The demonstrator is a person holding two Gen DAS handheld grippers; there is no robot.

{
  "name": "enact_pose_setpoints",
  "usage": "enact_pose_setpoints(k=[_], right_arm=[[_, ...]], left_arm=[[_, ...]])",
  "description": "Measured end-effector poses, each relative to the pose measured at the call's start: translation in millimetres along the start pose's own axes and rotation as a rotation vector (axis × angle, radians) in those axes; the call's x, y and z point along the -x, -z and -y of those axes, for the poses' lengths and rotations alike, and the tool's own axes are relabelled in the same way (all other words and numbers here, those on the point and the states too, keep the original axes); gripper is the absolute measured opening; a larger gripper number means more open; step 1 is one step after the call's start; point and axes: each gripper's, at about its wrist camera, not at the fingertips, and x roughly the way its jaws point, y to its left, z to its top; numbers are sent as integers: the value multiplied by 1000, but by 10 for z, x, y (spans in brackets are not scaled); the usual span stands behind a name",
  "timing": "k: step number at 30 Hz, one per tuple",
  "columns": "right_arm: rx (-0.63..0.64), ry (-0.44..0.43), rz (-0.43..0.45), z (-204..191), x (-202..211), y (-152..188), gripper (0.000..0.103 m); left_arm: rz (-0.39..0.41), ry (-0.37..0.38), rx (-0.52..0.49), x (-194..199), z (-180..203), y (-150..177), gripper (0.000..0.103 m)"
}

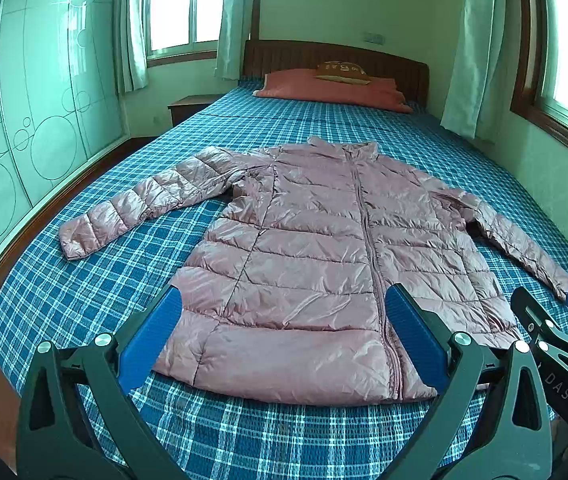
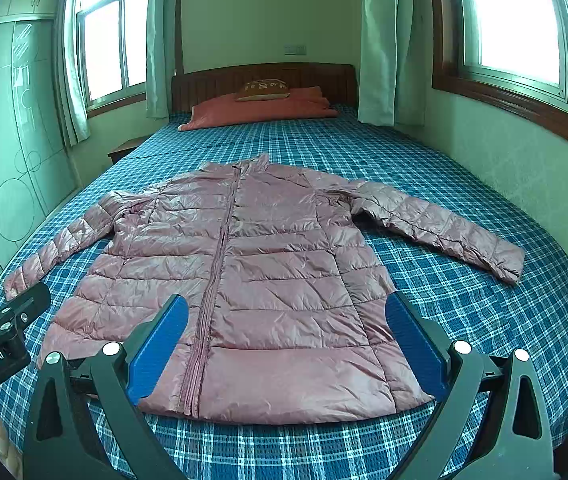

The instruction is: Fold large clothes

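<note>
A pink quilted puffer jacket (image 1: 315, 248) lies flat and zipped on the blue plaid bed (image 1: 84, 288), collar toward the headboard, both sleeves spread out to the sides. It also shows in the right wrist view (image 2: 268, 272). My left gripper (image 1: 284, 320) is open and empty, hovering above the jacket's hem on its left half. My right gripper (image 2: 287, 324) is open and empty, above the hem on the right half. The right gripper shows at the right edge of the left wrist view (image 1: 555, 320), and the left gripper at the left edge of the right wrist view (image 2: 0, 312).
A red pillow (image 1: 331, 88) with a small brown cushion (image 1: 341, 72) lies by the wooden headboard (image 1: 403, 68). A wardrobe with frosted doors (image 1: 36, 112) stands left of the bed, a nightstand (image 1: 192, 106) beyond it. A wall with windows (image 2: 523, 152) runs along the right.
</note>
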Motion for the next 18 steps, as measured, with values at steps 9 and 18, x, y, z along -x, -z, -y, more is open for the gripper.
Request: enact_pose_setpoints(k=[9,18], right_arm=[[0,1,0,24,-27,-35,98],[1,1,-1,-6,-5,8,98]], left_arm=[[-1,0,-1,1,-4,10,101],[-2,-1,-2,4,-14,40,101]])
